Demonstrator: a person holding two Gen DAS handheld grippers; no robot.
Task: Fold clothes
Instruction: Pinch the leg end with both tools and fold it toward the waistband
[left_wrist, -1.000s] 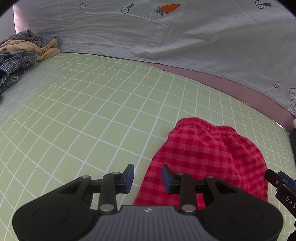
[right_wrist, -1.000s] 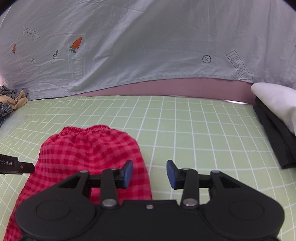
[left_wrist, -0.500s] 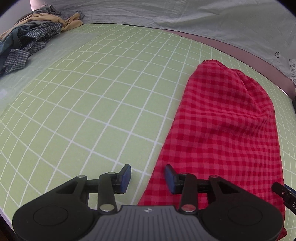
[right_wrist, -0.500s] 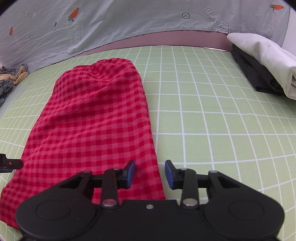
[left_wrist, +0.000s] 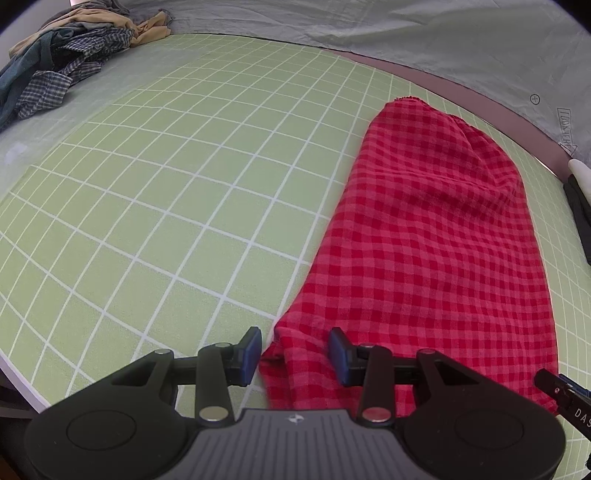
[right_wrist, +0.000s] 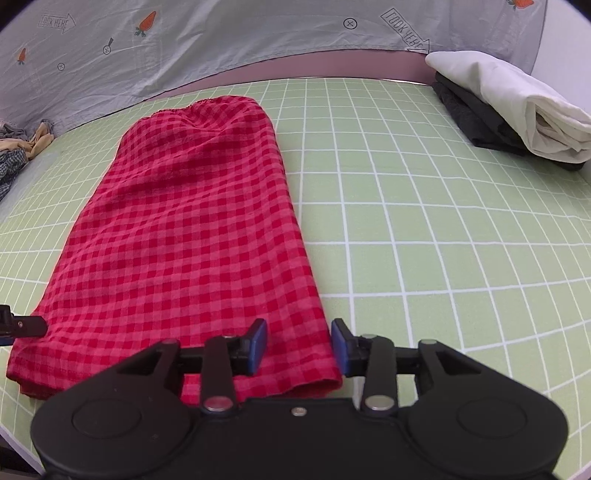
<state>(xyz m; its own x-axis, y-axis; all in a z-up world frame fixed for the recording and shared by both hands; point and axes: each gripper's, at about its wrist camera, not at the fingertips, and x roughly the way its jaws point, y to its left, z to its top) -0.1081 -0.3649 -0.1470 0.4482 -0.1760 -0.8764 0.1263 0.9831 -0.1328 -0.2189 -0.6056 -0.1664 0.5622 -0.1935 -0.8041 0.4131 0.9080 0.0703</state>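
Red checked trousers (left_wrist: 424, 240) lie lengthwise on the green grid mat (left_wrist: 166, 203), folded into one long strip, elastic waistband at the far end. My left gripper (left_wrist: 295, 354) is open over the near left hem corner, with cloth between its blue pads. In the right wrist view the same trousers (right_wrist: 192, 229) fill the left half, and my right gripper (right_wrist: 299, 345) is open over the near right hem corner. The other gripper's tip (right_wrist: 22, 326) shows at the left edge.
A pile of unfolded clothes (left_wrist: 62, 55) sits at the far left of the mat. A folded stack, white on dark grey (right_wrist: 509, 110), lies at the far right. A grey printed sheet (right_wrist: 221, 40) hangs behind. The table's near edge is just below both grippers.
Both grippers have drawn back from the waistband end to the near hem and now straddle its two corners. Both stay open.
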